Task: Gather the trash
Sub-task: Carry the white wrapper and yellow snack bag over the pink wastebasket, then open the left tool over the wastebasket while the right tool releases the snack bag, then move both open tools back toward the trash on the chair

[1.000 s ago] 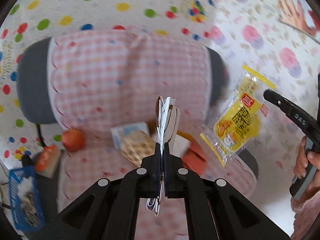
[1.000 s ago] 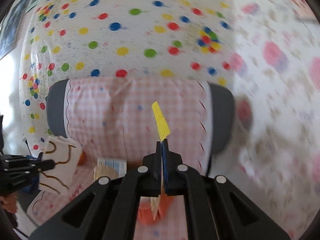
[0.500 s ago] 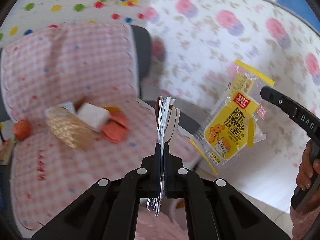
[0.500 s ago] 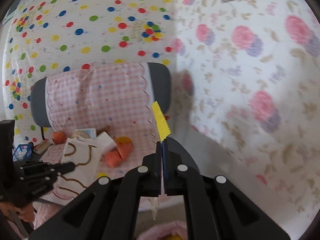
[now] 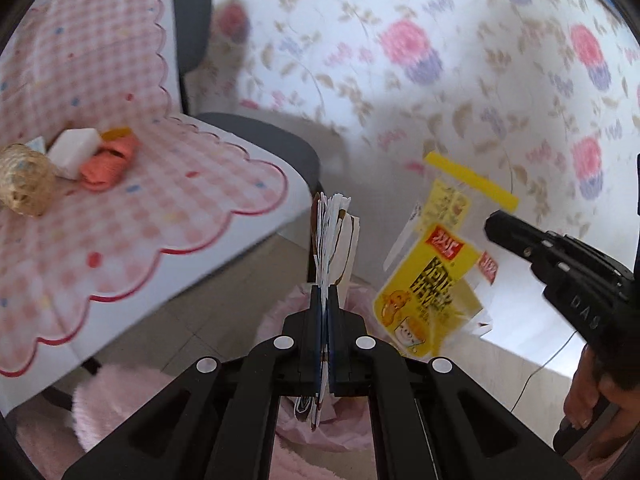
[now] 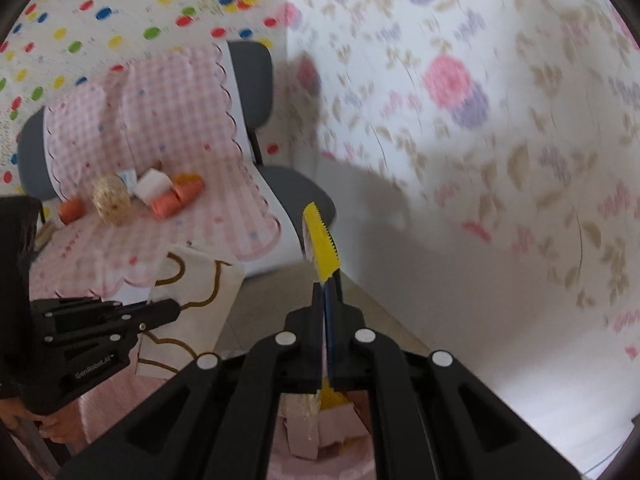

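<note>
My left gripper [image 5: 324, 292] is shut on a white paper wrapper with brown lines [image 5: 334, 236], seen edge-on. In the right wrist view that gripper [image 6: 176, 306] shows at the left with the same wrapper [image 6: 196, 280] hanging flat. My right gripper [image 6: 327, 288] is shut on the serrated top edge of a yellow snack packet [image 6: 322, 246]. From the left wrist view the packet [image 5: 432, 280] dangles from the right gripper [image 5: 492, 220]. A pink bag-lined bin [image 5: 344, 428] lies right below both grippers, and its contents [image 6: 304, 432] show between the right fingers.
A chair with a pink checked cover [image 5: 132, 208] stands at the left, bearing a straw ball [image 5: 24, 184], a white block [image 5: 74, 152] and an orange wrapper [image 5: 110, 162]. A flowered wall [image 6: 480, 160] is close ahead. A pink fluffy rug [image 5: 112, 400] covers the floor.
Both grippers have swung right and down, away from the chair seat, still holding their wrappers. The chair has slid to the left of both views and the pink bin has come in below.
</note>
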### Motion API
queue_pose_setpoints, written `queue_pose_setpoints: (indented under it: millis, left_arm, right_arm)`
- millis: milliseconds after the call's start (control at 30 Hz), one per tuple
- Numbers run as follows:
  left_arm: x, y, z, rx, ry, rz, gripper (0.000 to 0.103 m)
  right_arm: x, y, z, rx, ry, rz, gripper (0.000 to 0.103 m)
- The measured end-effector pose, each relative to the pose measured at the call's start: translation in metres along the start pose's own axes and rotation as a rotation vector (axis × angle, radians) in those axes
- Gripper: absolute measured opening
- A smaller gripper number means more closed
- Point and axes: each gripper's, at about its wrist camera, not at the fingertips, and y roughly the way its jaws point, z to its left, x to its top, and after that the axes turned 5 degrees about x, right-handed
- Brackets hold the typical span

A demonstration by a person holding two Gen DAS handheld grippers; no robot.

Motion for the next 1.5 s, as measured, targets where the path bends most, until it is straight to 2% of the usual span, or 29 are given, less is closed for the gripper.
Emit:
queue_pose_setpoints:
  millis: [100,333,467,533,567,700,900,1167,1500]
  left_arm:
    - [-0.004,0.013,-0.008,-0.020,0.013,0.015,0.003]
    - [-0.003,0.031,-0.015,-0.032,0.010,0.033,0.009]
    - [0.000,0.033,-0.013,-0.030,-0.002,0.022,0.031]
    - [0.002,0.033,-0.011,-0.020,-0.005,0.016,0.032]
    - [0.004,0.032,-0.010,-0.018,-0.008,0.015,0.033]
    - [0.008,0.022,0.001,0.001,-0.041,-0.005,0.035]
    - [0.015,0.003,0.020,0.055,-0.078,-0.046,0.038]
    - [0.018,-0.027,0.046,0.144,-0.100,-0.084,0.041]
    - [0.011,-0.070,0.104,0.290,-0.169,-0.085,0.043]
  right_arm:
    - [-0.015,0.009,-0.009,0.005,0.033,0.026,0.001]
    - [-0.026,0.022,-0.021,0.024,0.049,0.055,0.002]
    - [-0.028,0.029,-0.026,0.020,0.058,0.058,0.002]
    - [-0.029,0.035,-0.029,0.015,0.071,0.068,0.002]
    - [-0.030,0.038,-0.030,0.020,0.077,0.076,0.004]
    - [-0.032,0.044,-0.031,0.033,0.086,0.103,0.035]
    - [-0.023,0.036,-0.029,0.041,0.079,0.085,0.035]
    - [0.008,0.012,-0.022,0.051,0.066,-0.003,0.035]
    - [0.045,0.030,0.038,0.208,-0.020,0.000,0.035]
